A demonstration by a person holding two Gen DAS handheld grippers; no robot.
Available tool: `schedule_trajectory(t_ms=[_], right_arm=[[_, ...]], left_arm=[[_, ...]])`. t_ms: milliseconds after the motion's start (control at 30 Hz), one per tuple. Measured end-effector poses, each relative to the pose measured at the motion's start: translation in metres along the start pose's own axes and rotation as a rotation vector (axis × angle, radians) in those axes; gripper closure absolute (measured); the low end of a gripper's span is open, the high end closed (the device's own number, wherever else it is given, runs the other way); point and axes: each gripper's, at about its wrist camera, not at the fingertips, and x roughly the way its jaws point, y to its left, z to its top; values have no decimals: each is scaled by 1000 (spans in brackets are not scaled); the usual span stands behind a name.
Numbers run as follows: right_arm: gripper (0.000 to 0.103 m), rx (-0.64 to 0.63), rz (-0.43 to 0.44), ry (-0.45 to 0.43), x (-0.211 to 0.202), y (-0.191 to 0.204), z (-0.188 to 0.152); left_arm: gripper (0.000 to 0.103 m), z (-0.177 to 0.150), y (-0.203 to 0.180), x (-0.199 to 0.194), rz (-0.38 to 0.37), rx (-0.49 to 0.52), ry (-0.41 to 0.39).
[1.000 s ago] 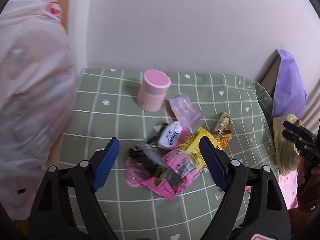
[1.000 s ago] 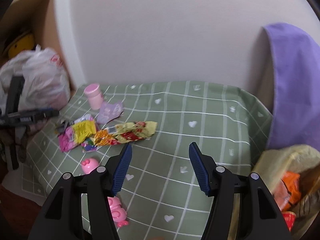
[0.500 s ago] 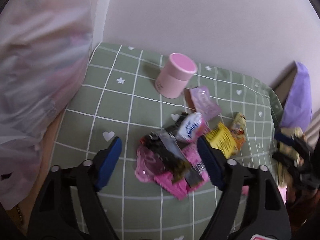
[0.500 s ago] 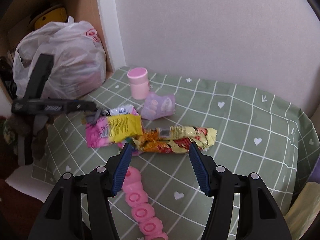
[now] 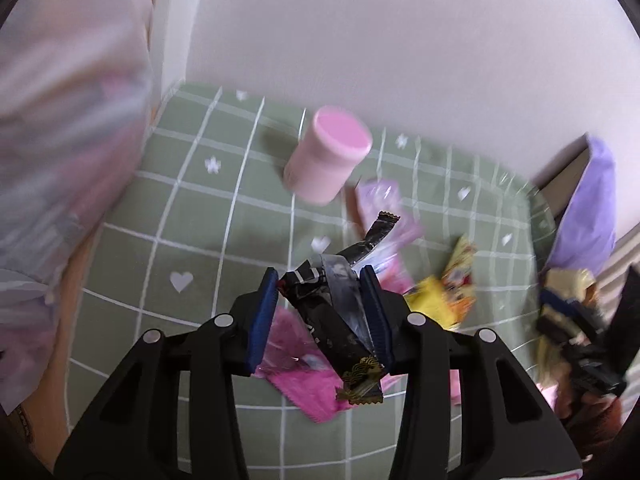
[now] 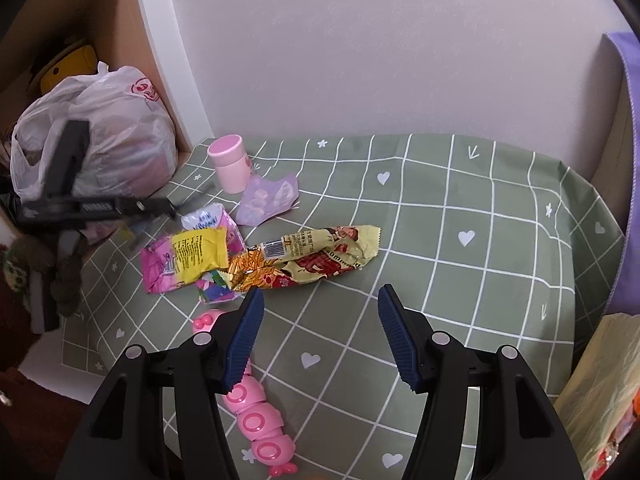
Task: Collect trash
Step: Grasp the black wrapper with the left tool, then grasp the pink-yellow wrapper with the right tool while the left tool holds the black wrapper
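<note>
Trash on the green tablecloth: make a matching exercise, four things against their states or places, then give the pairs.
1. black wrapper
2. pink jar
3. long yellow snack bag
4. pink caterpillar toy

A. lying flat, crumpled, ahead of the open right gripper
B. upright near the wall
C. clamped in the left gripper
D. partly under the right gripper's left finger

Pairs: 1-C, 2-B, 3-A, 4-D

So the table [image 6: 480,216] sits against the wall [image 6: 380,48]. Jar [image 6: 229,163] is at the back left, with a small wrapper [image 6: 267,199] just right of it. In front of those there's a pile of wrappers [image 6: 192,256], and a long wrapper [image 6: 308,258] touching its right side. Toy caterpillar [image 6: 256,420] lies nearest, at the front edge. Stuffed bag [image 6: 100,136] is off the table's left side.
</note>
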Motion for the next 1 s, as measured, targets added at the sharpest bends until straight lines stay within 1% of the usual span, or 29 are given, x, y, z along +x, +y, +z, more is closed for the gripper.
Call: schedule_trajectory(t_ms=[100,167,233,333,433,500,567,667,767,833,867,933,967,1000], right_arm=[[47,-9,5,0,0,2,-1],[47,-18,16,2,1,5,0],[47,-33,35,5,3,9,0],[47,-73,77,9,10,21,4],[47,-145,132,7,19,41,12],[47,-221,175,2,28,59,21],[47,-317,208,6,42,81,31],[47,-429,255,1,63,109,43],[47,-484,316,34,90,131,51],[47,-516,317,85,113,143,50],[48,-535,312,121,123,147,47],[53,-543,314,170,131,147,41],[58,-543,326,183,129,146,38],[69,-546,336,191,125,143,34]], left_arm=[[63,7,-3,-22,-23,-13,-59],[63,11,-2,-34,-24,-19,-87],[63,14,-3,-46,-13,-19,-115],[63,12,-5,-61,35,2,-142],[63,4,-5,-72,76,26,-154],[63,-3,-4,-80,92,27,-161],[63,-9,-1,-87,96,13,-167],[63,-13,3,-98,107,-8,-180],[63,-17,8,-107,111,-26,-189],[63,-19,9,-111,118,-26,-190],[63,-20,9,-112,120,-28,-190],[62,-21,11,-114,116,-30,-188],[62,-22,11,-114,113,-30,-188],[62,-22,11,-114,108,-30,-186]])
